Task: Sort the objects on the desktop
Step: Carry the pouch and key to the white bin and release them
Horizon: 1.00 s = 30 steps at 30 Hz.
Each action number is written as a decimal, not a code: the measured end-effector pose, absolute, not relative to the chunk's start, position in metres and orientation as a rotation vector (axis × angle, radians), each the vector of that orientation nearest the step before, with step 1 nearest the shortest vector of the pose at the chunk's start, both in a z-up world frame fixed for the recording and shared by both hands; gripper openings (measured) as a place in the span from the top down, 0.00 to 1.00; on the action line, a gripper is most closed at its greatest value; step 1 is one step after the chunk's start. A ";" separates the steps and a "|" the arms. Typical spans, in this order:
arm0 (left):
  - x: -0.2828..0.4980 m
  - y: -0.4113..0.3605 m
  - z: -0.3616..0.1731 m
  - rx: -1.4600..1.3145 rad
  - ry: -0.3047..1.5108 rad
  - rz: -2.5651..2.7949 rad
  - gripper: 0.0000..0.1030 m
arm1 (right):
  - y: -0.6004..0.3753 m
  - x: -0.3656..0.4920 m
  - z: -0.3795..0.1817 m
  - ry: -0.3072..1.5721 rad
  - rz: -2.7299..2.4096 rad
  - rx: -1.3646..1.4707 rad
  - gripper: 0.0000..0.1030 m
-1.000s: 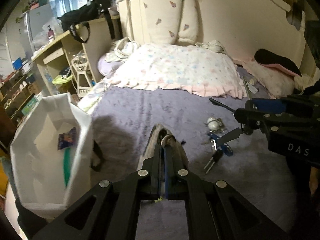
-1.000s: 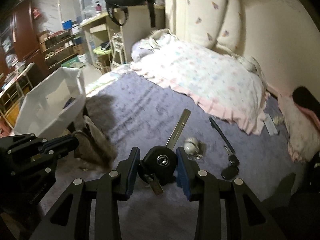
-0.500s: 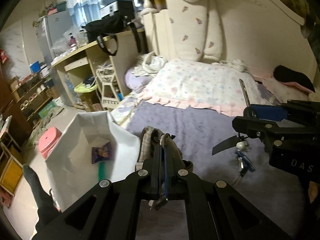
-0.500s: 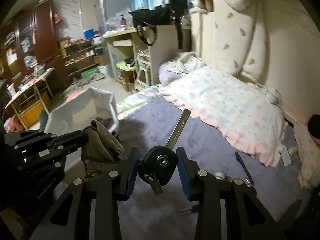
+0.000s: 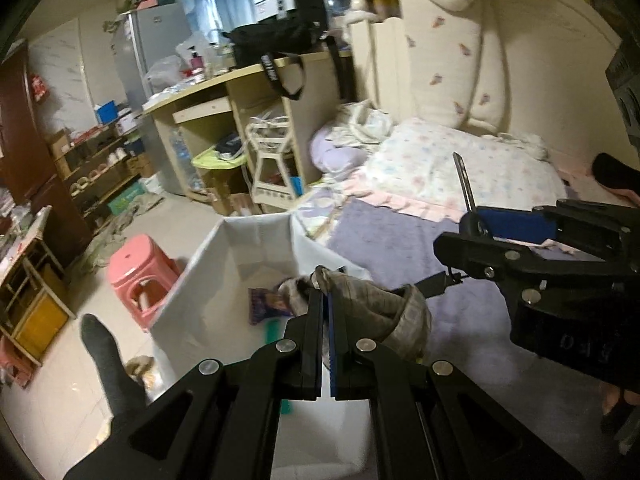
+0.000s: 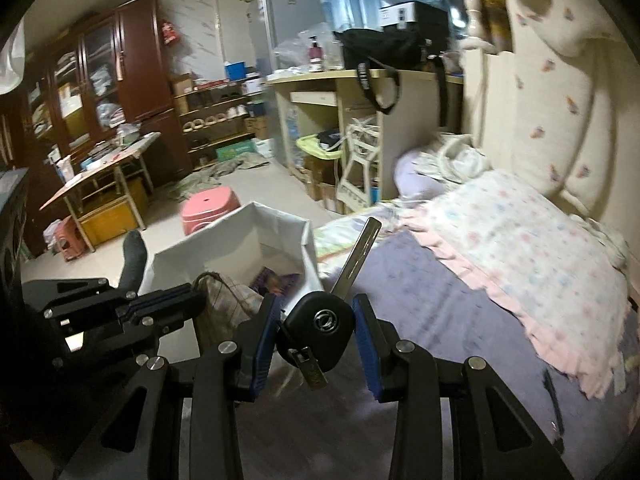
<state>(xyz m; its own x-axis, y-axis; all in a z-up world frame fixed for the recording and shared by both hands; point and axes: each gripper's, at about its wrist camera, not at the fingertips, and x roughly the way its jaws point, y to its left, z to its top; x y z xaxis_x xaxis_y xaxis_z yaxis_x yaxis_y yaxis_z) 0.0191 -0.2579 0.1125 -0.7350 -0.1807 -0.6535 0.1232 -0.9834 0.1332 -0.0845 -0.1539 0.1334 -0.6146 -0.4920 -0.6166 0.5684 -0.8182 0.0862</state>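
Observation:
My left gripper [image 5: 325,300] is shut on a grey-brown plaid cloth pouch [image 5: 380,312] and holds it over the near rim of the white storage box [image 5: 224,264]. The pouch also shows in the right wrist view [image 6: 228,304] beside the left gripper [image 6: 176,304]. My right gripper [image 6: 314,320] is shut on a black car key [image 6: 320,328] with its metal blade [image 6: 358,256] pointing up; it hangs above the purple bed sheet, right of the box [image 6: 276,232]. In the left wrist view the right gripper [image 5: 500,232] holds the key blade [image 5: 464,182] upright.
Inside the box lie a purple snack packet [image 5: 268,304] and a green item [image 5: 272,330]. A pink stool [image 5: 140,268] stands on the floor left of the box. A floral pillow [image 6: 532,248] lies on the bed. A socked foot [image 5: 108,360] is near the box. A black pen [image 6: 554,400] lies on the sheet.
Both grippers have lifted and swung left from the bed toward the white box, carrying the pouch and the key. The pouch is now over the box's rim.

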 end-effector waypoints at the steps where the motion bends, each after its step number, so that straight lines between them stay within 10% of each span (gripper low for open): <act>1: 0.018 -0.264 0.113 1.058 -0.121 -2.771 0.97 | -0.160 -0.087 0.132 0.153 -2.376 0.861 0.66; 30: 0.032 -0.290 0.176 0.929 -0.032 -2.812 0.98 | -0.182 -0.093 0.153 0.099 -2.337 0.776 0.66</act>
<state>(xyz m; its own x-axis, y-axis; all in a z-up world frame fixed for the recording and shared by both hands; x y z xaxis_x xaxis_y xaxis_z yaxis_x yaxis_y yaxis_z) 0.0320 -0.2904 0.1755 -0.7885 -0.1765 -0.5891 0.1629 -0.9837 0.0766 -0.0934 -0.1816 0.1530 -0.6033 -0.5713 -0.5565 0.6164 -0.7768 0.1291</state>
